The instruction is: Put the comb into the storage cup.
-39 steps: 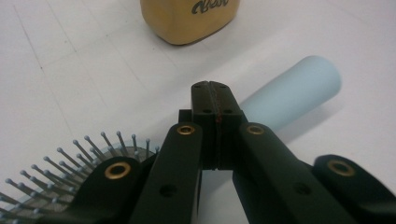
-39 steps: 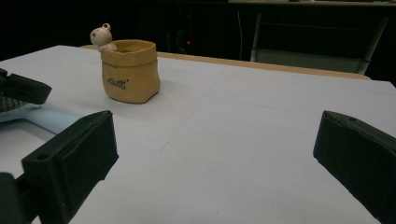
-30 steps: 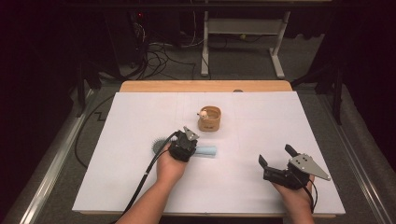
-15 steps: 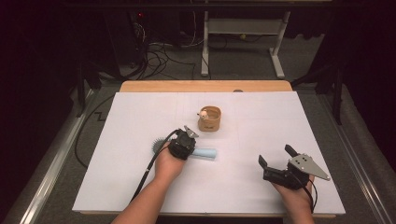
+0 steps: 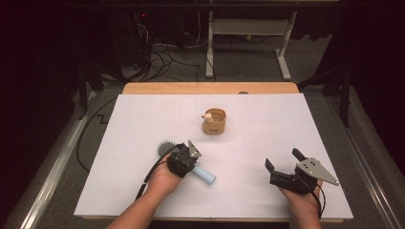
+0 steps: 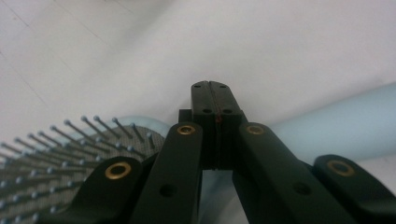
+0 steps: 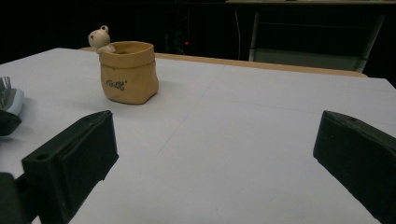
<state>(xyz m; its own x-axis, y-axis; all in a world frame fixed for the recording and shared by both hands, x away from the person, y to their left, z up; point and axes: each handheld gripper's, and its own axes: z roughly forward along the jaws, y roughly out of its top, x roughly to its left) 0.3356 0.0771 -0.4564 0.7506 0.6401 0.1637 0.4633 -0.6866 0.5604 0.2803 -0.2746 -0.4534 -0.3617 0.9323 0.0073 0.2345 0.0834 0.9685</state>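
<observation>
Hairbrush (image 5: 203, 174) lies flat on the white table (image 5: 143, 119), right under my left gripper (image 6: 212, 88). Its jaws are squeezed together with nothing between them, so I have not picked the brush up yet. My right gripper (image 5: 282, 164) waits wide open, far from the little brown pot (image 5: 214, 122). My hand hides the middle of the brush

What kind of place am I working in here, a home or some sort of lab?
Most likely a lab or recording workspace, not a home. The table is covered with plain white sheet, loose cables trail over the dark carpeted floor behind it, and a bare metal desk frame stands beyond.
</observation>
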